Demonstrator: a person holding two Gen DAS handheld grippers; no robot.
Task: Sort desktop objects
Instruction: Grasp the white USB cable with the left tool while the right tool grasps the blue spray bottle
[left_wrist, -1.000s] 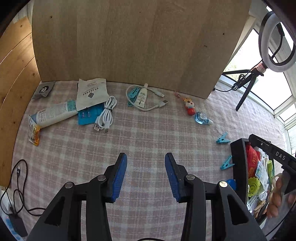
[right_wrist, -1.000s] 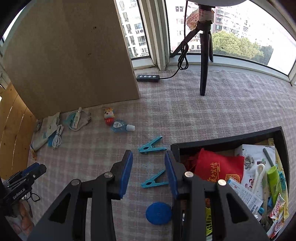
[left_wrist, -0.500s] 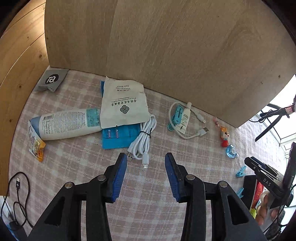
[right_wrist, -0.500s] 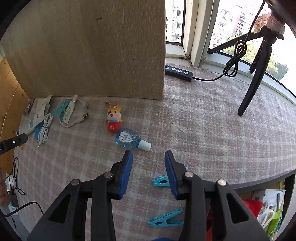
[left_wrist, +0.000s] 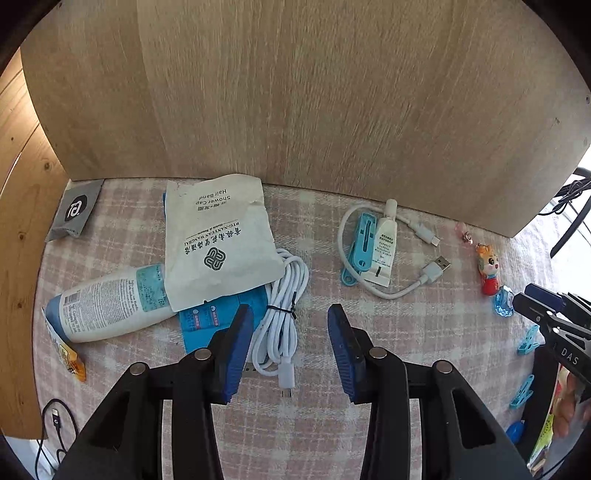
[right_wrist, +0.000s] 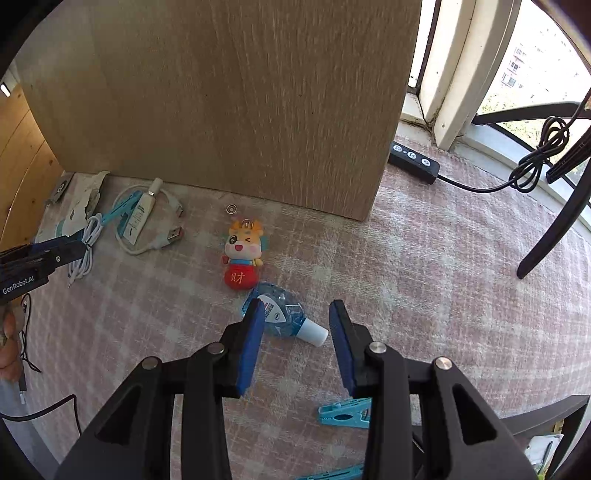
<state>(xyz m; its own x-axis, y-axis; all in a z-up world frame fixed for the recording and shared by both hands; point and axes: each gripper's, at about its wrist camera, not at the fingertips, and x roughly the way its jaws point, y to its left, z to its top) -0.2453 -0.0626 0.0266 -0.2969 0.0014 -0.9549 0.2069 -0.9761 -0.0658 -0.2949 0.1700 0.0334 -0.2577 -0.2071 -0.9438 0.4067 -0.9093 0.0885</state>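
The table (left_wrist: 424, 325) wears a soft woven checked cloth, matt. Behind it stands a wood-grain board (left_wrist: 295, 92), smooth and dull. The coiled cable (left_wrist: 284, 317) is glossy white plastic, the pouch (left_wrist: 218, 240) is crinkled paper, and the small bottle (right_wrist: 280, 314) is clear shiny plastic.

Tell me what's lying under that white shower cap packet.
The shower cap packet overlaps a white lotion tube and a blue packet. Whatever else lies beneath is covered.

Pink-and-white plaid cloth (right_wrist: 424, 258); white cable (left_wrist: 284, 314); blue pads (left_wrist: 236, 343) on black grippers; clear blue bottle (right_wrist: 280, 314), white cap; orange toy (right_wrist: 242, 258), red base; turquoise clip (right_wrist: 343, 413).
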